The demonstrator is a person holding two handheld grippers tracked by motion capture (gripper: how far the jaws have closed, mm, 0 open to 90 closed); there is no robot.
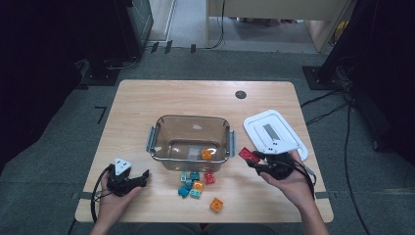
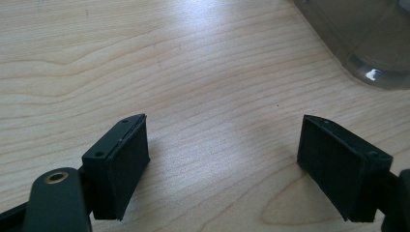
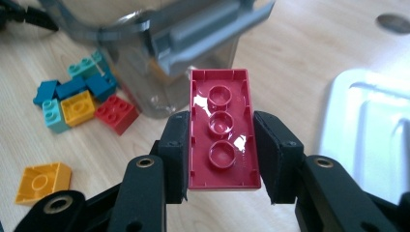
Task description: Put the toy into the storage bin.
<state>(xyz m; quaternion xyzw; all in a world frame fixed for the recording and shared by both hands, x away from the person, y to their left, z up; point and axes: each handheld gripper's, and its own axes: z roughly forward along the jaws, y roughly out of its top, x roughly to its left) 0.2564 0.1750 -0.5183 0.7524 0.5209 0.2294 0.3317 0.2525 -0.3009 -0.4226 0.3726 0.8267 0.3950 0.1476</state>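
Observation:
My right gripper (image 3: 220,157) is shut on a long red brick (image 3: 221,128), held underside up with its hollow tubes showing. In the high view that red brick (image 1: 249,155) hangs just right of the clear plastic container (image 1: 161,122), with the right gripper (image 1: 259,163) above the table. An orange brick (image 1: 207,154) lies inside the container. My left gripper (image 1: 142,178) rests at the table's front left; in its own view the left gripper (image 2: 222,159) stands open over bare wood with nothing between the jaws.
A cluster of teal, orange and red bricks (image 1: 195,183) lies in front of the container, with a lone orange brick (image 1: 217,204) nearer the front edge. The white lid (image 1: 274,132) lies right of the container. A dark round hole (image 1: 240,94) marks the table's far side.

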